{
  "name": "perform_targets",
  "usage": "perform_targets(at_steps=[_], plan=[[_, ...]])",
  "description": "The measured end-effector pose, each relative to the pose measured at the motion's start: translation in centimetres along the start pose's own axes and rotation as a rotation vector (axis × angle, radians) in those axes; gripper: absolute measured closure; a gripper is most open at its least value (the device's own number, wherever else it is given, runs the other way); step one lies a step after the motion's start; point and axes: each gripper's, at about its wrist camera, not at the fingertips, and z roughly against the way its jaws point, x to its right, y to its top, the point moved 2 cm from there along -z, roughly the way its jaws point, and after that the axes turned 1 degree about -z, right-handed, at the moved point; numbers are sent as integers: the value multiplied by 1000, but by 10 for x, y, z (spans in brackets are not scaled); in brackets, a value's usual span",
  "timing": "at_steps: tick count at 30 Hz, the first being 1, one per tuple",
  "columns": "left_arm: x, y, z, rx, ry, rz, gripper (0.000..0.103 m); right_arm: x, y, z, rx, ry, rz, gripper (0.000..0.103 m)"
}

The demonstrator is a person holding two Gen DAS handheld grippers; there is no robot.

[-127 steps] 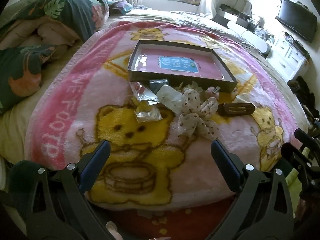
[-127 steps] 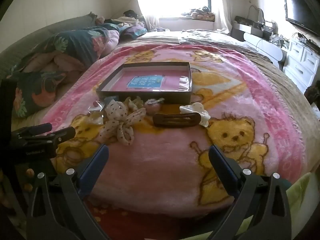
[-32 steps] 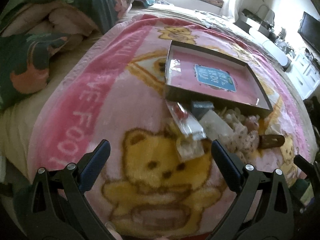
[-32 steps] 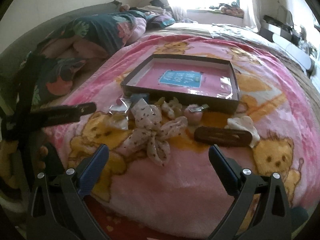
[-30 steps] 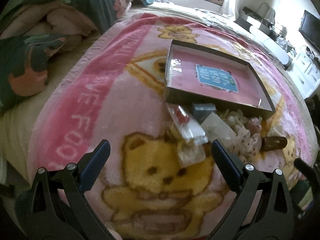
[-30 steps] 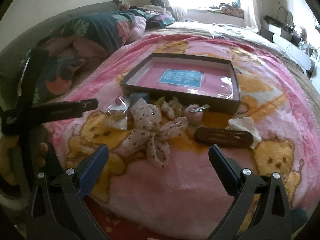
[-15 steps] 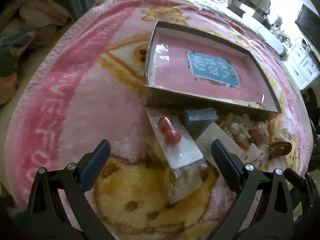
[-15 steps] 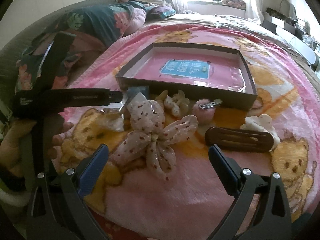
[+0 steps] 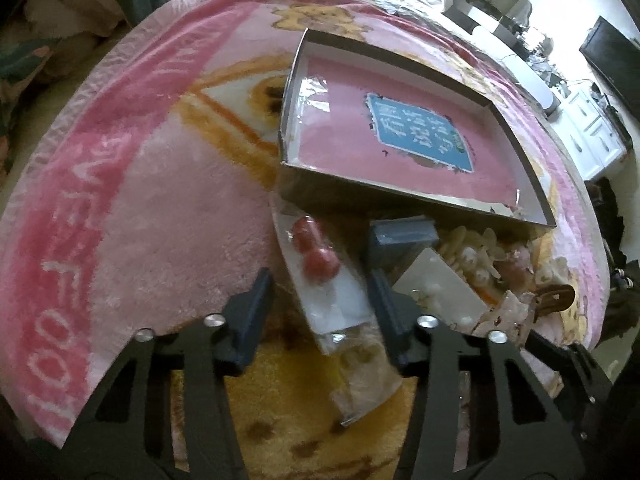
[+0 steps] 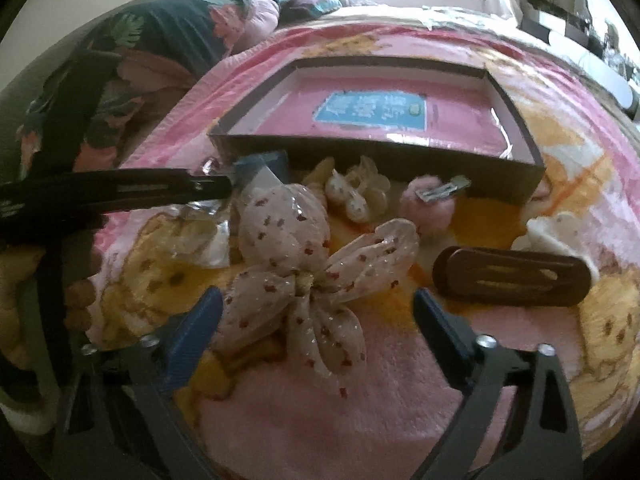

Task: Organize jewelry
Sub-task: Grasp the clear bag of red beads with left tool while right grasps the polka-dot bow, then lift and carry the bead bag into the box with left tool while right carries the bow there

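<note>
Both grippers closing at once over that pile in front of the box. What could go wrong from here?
1. The left gripper is closing around the clear packet with red beads; a second crinkled packet lies under it and may get dragged along.
2. The right gripper is closing over the dotted fabric bow; its loose petals could slip from the fingers.
3. The left gripper sits close beside the bow, so the two may collide.

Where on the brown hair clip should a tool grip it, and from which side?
Grip the brown clip across its narrow width near the middle, coming from above. It lies flat and long on the blanket, so the short span probably fits best. The white flower touches its far right end, so stay off that end.
</note>
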Motion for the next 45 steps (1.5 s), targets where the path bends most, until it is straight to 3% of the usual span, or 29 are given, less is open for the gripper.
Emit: perform_targets(at_steps=[3,5,8,11,19,29,45], plan=[[-5,1,2,4,-16,15,72,0,-3,-2,3,-7,14,35],[-6,0,3,9,-15,17,73,-1,-5,-1,11,-2,32,52],[-8,-1,8,19,-17,22,75,-1,-8,4,20,12,47,67],[-10,-3,15,37,-8,18,77,-2,-10,8,28,16,67,76],[-10,-14,30,52,-19,19,80,13,-15,33,69,30,54,83],[13,-21,54,89,-46,-31,83,54,-15,79,149,19,-33,86],[77,8,59,129,-89,-150,83,101,18,124,273,-30,-100,86]])
